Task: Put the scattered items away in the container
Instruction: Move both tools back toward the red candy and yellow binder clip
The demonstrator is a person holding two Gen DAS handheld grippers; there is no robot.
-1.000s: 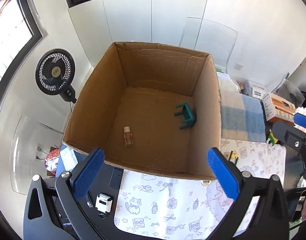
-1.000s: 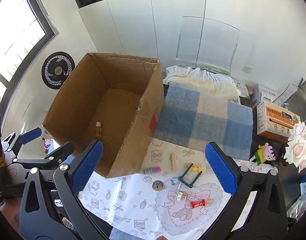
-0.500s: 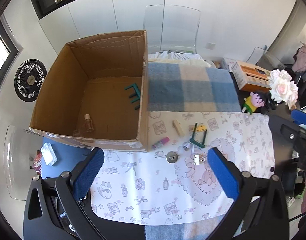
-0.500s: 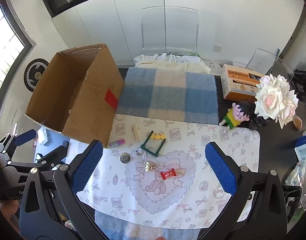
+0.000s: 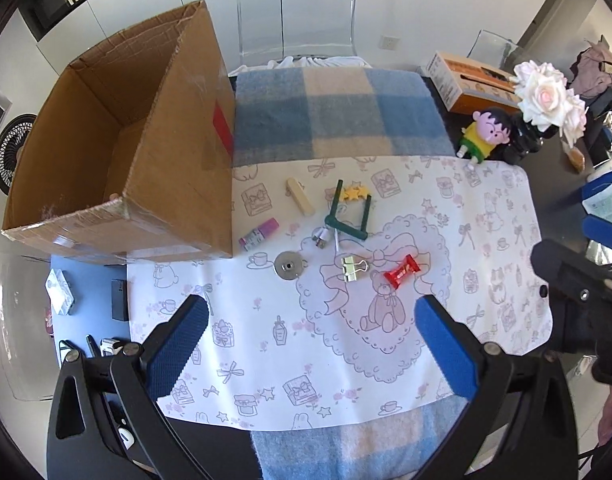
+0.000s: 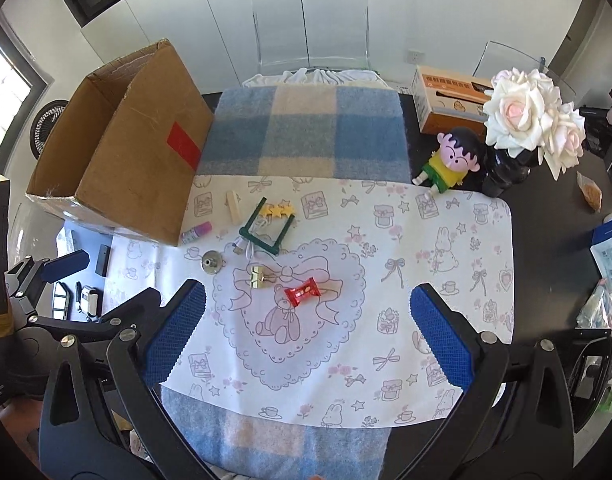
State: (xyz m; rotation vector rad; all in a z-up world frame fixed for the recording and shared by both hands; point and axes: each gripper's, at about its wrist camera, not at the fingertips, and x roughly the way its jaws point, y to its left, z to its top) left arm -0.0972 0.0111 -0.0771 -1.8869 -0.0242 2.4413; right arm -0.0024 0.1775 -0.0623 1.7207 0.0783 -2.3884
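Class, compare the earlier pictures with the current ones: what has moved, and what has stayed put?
Both grippers, left and right, swung from the cardboard box to over the patterned mat, open and empty throughout. The red candy, binder clip and other small items have not moved.

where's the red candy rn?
Both views show the red candy on the printed mat, inside the heart print just above the bear. The gold clip lies to its left; neither open gripper touches it.

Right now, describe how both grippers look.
Left gripper and right gripper match: black frames with triangular cutouts and silver screws, and two wide fingers faced with blue textured pads. No cables or sleeves are visible.
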